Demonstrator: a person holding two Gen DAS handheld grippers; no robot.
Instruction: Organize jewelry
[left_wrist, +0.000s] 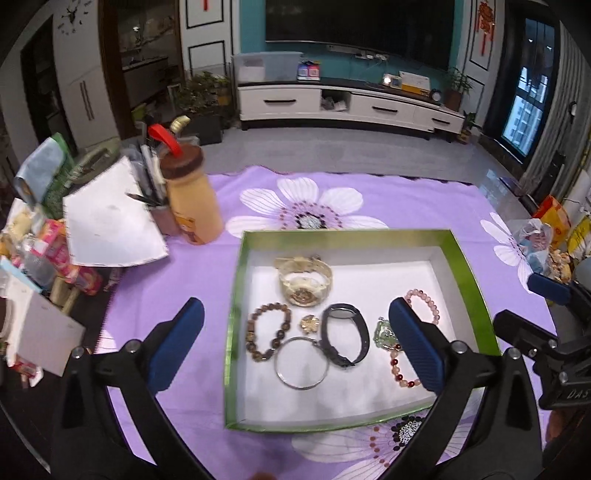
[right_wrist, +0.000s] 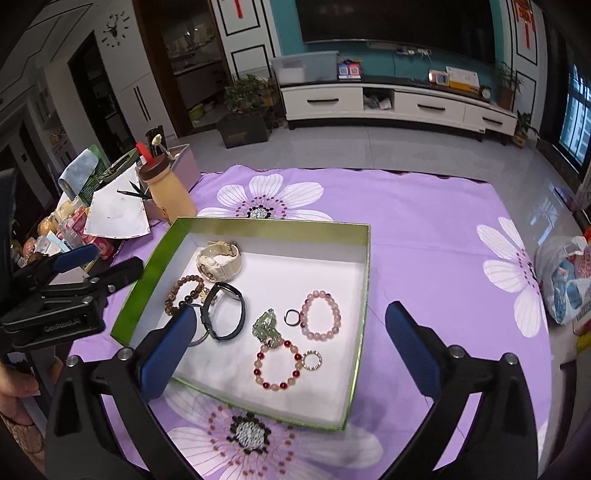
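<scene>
Both your tools hang above the table, jaws spread wide and empty: the left hand-held gripper (left_wrist: 295, 343) over the near left part of the green-rimmed box (left_wrist: 476, 295), the right hand-held gripper (right_wrist: 291, 350) straddling its near right corner. No earlier look, so only what lies here now. Everything sits inside the box on its white floor. Count with me: two watches, a cream watch (right_wrist: 219, 258) at the back and a black watch (right_wrist: 225, 314) nearer; three bead bracelets, a brown bracelet (right_wrist: 183, 293), a pink bracelet (right_wrist: 320, 320) and a red-and-pink bracelet (right_wrist: 276, 365); one silver bangle (left_wrist: 301, 362); one gold charm (left_wrist: 309, 324); one green pendant (right_wrist: 266, 326); two rings, a dark ring (right_wrist: 291, 316) and a sparkly ring (right_wrist: 312, 360). An orange bottle (left_wrist: 194, 199) stands outside on the purple cloth (right_wrist: 424, 240).
</scene>
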